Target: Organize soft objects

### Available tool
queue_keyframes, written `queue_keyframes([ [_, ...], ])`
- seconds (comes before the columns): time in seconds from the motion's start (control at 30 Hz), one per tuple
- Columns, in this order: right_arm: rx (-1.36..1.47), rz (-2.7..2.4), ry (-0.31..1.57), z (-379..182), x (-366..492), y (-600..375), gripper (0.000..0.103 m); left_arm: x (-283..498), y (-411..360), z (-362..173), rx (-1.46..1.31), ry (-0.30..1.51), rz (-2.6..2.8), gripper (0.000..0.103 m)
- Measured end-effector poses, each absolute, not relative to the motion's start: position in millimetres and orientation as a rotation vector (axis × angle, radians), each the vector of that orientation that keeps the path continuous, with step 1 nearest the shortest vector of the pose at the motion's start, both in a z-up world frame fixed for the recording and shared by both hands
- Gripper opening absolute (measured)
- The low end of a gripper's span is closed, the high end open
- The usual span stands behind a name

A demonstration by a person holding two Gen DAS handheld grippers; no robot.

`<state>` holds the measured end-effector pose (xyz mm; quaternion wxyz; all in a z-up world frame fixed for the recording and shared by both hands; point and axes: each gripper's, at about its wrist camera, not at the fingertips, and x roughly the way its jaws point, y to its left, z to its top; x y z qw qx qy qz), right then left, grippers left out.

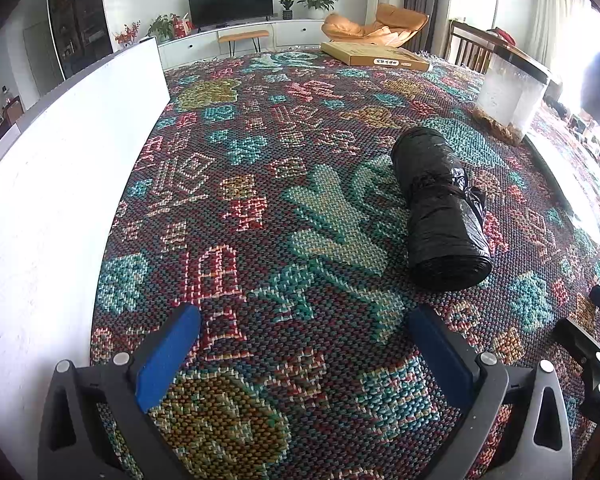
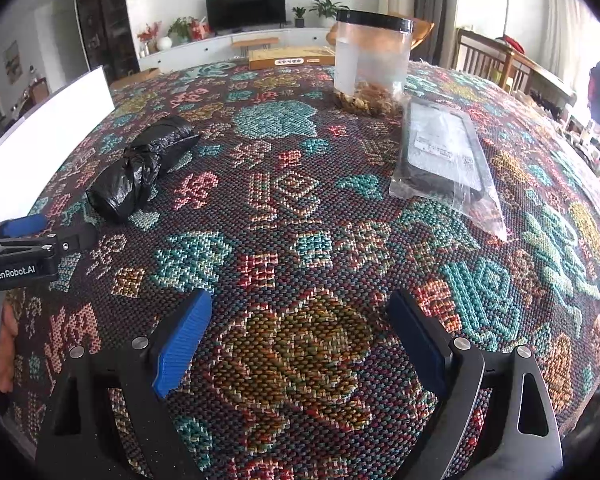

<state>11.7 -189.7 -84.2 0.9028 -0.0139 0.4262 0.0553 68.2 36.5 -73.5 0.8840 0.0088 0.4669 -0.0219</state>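
Left gripper [image 1: 302,354] spread wide, nothing between pads, low over patterned tablecloth [image 1: 260,208]. Right gripper [image 2: 300,338] likewise spread, empty. Black bag roll [image 1: 440,208] lies on cloth ahead-right of left gripper, apart from it. Clear jar [image 2: 372,60] farther back; plastic sleeve [image 2: 444,156] beside it, contents unclear. White board [image 1: 40,200] along left edge.

Box label [image 2: 294,61] too small to read — jar [image 1: 510,96] contents blurred.

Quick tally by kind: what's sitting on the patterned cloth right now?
Black bag roll: 1
Clear jar with black lid: 1
Clear plastic packet with a dark item inside: 1
Flat cardboard box: 1
White board at the left edge: 1
Total: 5
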Motion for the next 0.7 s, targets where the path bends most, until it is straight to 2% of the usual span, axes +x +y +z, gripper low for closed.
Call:
queue_keyframes([
  [0.27, -0.019, 0.117, 0.893, -83, 9, -192, 0.092, 59, 37, -74, 0.02, 0.963, -0.046, 0.103],
  [0.43, 0.162, 0.084, 0.845, -67, -12, -223, 0.09, 65, 29, -63, 0.021, 1.077, -0.127, 0.102],
  [0.57, 0.3, 0.052, 0.789, -60, -21, -248, 0.09, 81, 3, -33, 0.035, 1.025, -0.254, 0.103],
  [0.7, 0.421, -0.007, 0.79, -65, -20, -272, 0.09, 123, -35, -38, 0.144, 1.073, -0.254, 0.103],
])
